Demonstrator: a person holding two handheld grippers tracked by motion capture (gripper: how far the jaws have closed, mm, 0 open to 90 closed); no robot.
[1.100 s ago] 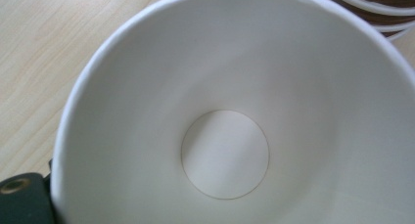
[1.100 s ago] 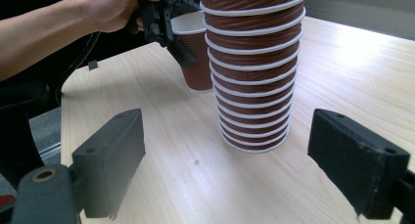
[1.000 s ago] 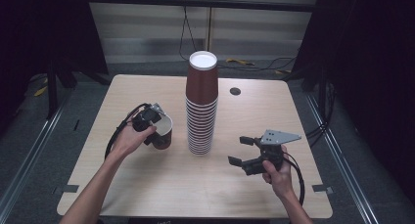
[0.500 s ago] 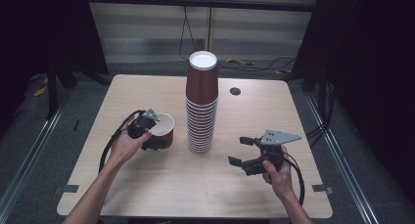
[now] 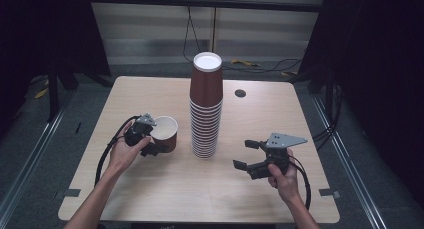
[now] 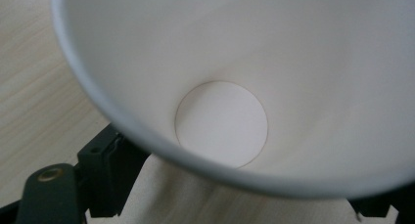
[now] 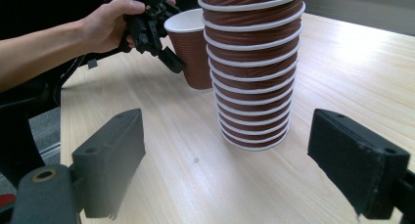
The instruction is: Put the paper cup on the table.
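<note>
Since the earlier frame, lowered to the worktop [image 5: 150,189] left of the cup stack [image 5: 205,109]: single cup [image 5: 165,133], upright, clamped at its rim by the left gripper [image 5: 152,139], jaws just closed. Right gripper [image 5: 246,155] open, idle, right of the stack. Many cups left stacked.

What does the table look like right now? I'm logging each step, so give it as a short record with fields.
left gripper: shut on the cup, jaws have just been closing on it
cup: upright on the table, mouth up, left of the stack
stack: upside-down brown cups, mid-table
right gripper: open, holding nothing, right of the stack
hole: in the tabletop behind the stack
</note>
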